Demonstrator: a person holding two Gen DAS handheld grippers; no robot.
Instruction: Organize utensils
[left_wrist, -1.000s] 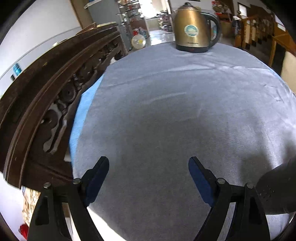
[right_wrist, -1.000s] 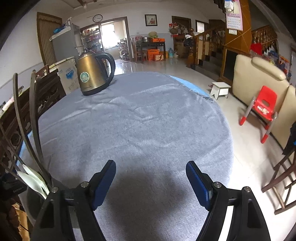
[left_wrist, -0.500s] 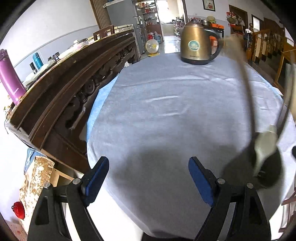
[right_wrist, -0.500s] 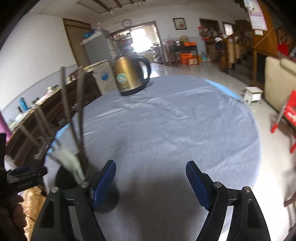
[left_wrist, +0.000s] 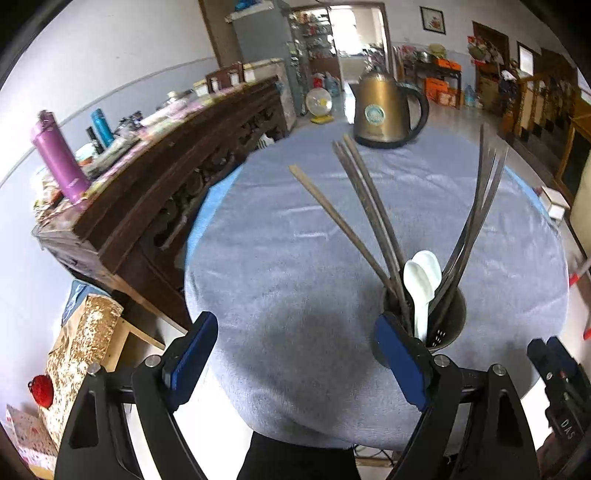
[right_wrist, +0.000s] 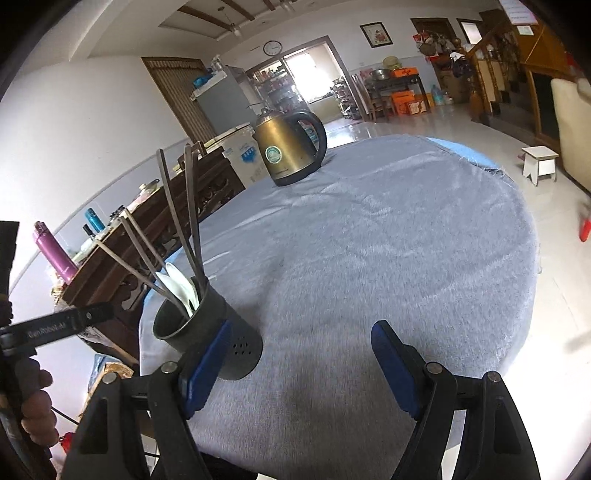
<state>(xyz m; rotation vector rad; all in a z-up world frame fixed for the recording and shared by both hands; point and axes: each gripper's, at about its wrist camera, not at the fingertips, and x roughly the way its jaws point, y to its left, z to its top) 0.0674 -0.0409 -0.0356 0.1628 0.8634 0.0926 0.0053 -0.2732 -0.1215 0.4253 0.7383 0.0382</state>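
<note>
Round table, utensil holder near its front edge, both grippers hovering wide and empty.

Round table (left_wrist: 295, 258) draped in grey-blue cloth, filling most of both views; carved dark wooden sideboard (left_wrist: 155, 184) just beside its left edge. Brass-coloured kettle (right_wrist: 286, 147) upright at the far side, well apart from everything else. Dark perforated utensil holder (right_wrist: 207, 325) standing upright near the front edge, packed with long chopsticks (left_wrist: 369, 206) fanning out of it and white spoons (left_wrist: 421, 280) bowl-up between them. Left gripper (left_wrist: 295, 354) spread wide over bare cloth, nothing between the blue pads, holder just behind its right finger. Right gripper (right_wrist: 306, 362) likewise spread wide and holding nothing, holder just behind its left finger; touching or not, cannot tell.
</note>
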